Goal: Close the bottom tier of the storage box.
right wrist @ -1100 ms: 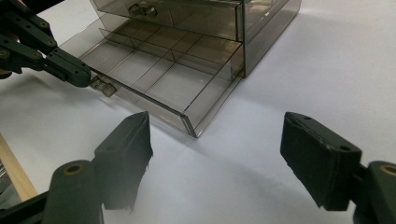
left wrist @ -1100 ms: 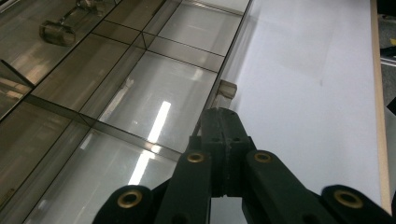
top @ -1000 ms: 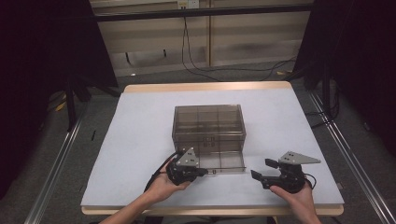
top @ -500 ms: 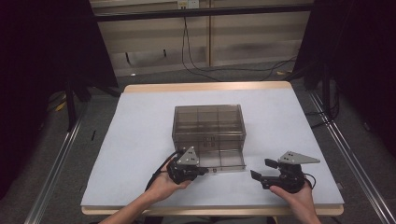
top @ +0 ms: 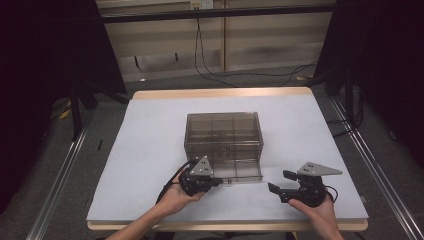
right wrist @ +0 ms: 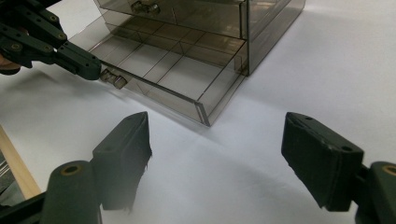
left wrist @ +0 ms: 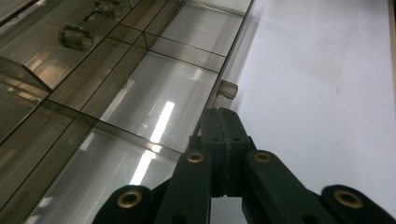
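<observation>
Both tools I see: left tool [top: 218,182] clamped on the drawer [top: 240,172] handle [right wrist: 113,78], right tool [top: 278,182] apart over bare surface [top: 150,150] near its front edge.

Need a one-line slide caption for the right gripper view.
Left gripper shut at the handle of the smoky clear plastic drawer, pulled out; right gripper open above white table.

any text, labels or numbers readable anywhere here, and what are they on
None can be read.
Smoky plastic drawer box: no label or print on it.
Left gripper and right gripper: no markings.
Small pale plate on the far wall: may carry print, but too small and blurred to read.
</observation>
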Motion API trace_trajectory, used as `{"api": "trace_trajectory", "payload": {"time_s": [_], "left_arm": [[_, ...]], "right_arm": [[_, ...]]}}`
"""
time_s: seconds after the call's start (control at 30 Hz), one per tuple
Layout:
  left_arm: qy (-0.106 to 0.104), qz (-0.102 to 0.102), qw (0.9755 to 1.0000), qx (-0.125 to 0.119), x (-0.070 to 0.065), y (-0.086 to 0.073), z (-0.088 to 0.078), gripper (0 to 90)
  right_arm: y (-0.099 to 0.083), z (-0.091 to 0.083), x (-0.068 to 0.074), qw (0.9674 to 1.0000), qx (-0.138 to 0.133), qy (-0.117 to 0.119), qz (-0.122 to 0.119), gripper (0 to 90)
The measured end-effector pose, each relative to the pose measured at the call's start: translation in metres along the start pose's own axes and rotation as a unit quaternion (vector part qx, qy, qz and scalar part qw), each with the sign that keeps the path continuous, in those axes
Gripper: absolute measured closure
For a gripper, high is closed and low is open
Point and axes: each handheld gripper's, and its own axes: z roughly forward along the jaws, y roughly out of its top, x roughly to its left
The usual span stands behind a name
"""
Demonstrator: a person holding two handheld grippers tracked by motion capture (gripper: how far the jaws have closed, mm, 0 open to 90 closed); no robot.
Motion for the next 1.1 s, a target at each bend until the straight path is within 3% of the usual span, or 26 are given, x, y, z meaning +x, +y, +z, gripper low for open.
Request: {"api": "trace_trajectory", "payload": {"time_s": [0.33, 0.47, 0.63, 0.7, 1.1], "left_arm": [[0.008, -0.003, 0.9999, 0.008, 0.002, 0.001, -0.001, 90.0], [0.01, -0.001, 0.9999, 0.003, 0.005, 0.001, 0.0, 90.0], [0.013, -0.013, 0.9998, -0.007, 0.008, 0.001, 0.002, 90.0], [0.016, -0.006, 0.9999, 0.003, 0.01, 0.001, 0.001, 90.0], [0.018, -0.012, 0.9998, -0.004, 0.011, 0.001, 0.001, 90.0]], "right_arm": [[0.0, 0.0, 0.0, 1.0, 0.0, 0.0, -0.002, 23.9], [0.0, 0.001, 0.0, 1.0, -0.001, 0.004, -0.001, 23.5], [0.0, 0.002, 0.001, 1.0, 0.003, 0.001, -0.004, 24.0], [0.0, 0.002, 0.001, 1.0, 0.004, 0.002, -0.004, 24.0], [0.0, 0.001, 0.0, 1.0, 0.003, 0.003, -0.003, 24.1]]}}
